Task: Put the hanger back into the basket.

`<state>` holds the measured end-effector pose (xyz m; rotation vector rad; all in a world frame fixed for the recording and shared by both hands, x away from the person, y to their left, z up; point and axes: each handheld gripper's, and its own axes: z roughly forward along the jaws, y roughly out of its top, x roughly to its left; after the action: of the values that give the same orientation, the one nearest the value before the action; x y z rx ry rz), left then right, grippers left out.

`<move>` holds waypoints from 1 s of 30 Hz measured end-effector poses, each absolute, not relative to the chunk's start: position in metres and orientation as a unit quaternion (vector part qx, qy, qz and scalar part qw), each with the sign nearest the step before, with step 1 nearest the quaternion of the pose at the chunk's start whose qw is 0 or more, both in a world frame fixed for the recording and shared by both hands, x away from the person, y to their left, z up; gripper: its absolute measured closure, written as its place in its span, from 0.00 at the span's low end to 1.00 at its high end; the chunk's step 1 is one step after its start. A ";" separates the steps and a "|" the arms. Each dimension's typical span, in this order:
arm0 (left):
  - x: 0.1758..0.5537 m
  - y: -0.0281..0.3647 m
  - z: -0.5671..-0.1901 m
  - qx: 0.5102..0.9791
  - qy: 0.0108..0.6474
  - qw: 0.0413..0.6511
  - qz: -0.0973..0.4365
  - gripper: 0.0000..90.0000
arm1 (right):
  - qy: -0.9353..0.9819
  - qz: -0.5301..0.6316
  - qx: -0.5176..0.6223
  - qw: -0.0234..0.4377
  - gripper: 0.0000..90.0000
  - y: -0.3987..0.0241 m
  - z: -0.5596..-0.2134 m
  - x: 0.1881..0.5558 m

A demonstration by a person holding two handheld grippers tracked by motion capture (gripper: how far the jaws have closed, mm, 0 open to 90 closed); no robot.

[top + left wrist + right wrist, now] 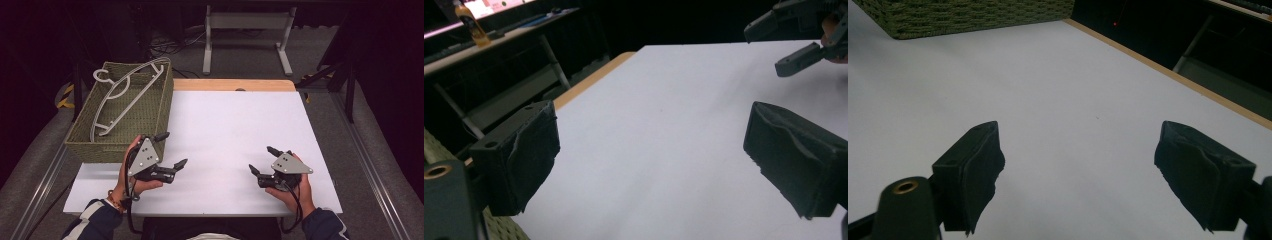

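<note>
One woven basket (85, 137), olive green, rectangular and coarse in weave, is being seen at the left of the high view, seated on the left edge of the table; one pale grey plastic hanger (117, 92), smooth and curved with an open hook at its upper left end, is being propped slantwise across its rim. Just below the basket's near right corner, the left gripper (172, 149) is being held in one hand, its two black jaws spread wide apart with nothing between them; in the left gripper view the pads (531, 150) are being shown as blocky, with wrinkled black covering. The right gripper (262, 159) is being held at the lower right of the high view, well apart from the basket, its two jaws likewise parted and empty, its pads (980, 165) equally creased. Each gripper is being topped by one flat grey three-cornered plate. The table (225, 125) is being covered by one smooth white sheet, with a light wooden strip showing at its far edge.
</note>
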<state>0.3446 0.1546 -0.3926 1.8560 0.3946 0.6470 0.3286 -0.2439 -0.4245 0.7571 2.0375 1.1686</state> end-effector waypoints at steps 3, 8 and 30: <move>0.343 0.156 -0.397 0.782 0.168 0.535 0.273 0.09 | 0.779 0.447 0.287 0.332 0.21 -0.243 -0.425 0.327; 0.340 0.161 -0.411 0.786 0.178 0.525 0.273 0.09 | 0.778 0.451 0.284 0.334 0.21 -0.244 -0.426 0.323; 0.332 0.201 -0.444 0.784 0.253 0.493 0.278 0.06 | 0.784 0.439 0.277 0.341 0.16 -0.237 -0.435 0.321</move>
<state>0.3323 0.2007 -0.4436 1.9028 0.6137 0.6749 0.3212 -0.2367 -0.4348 0.7204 2.0396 1.1413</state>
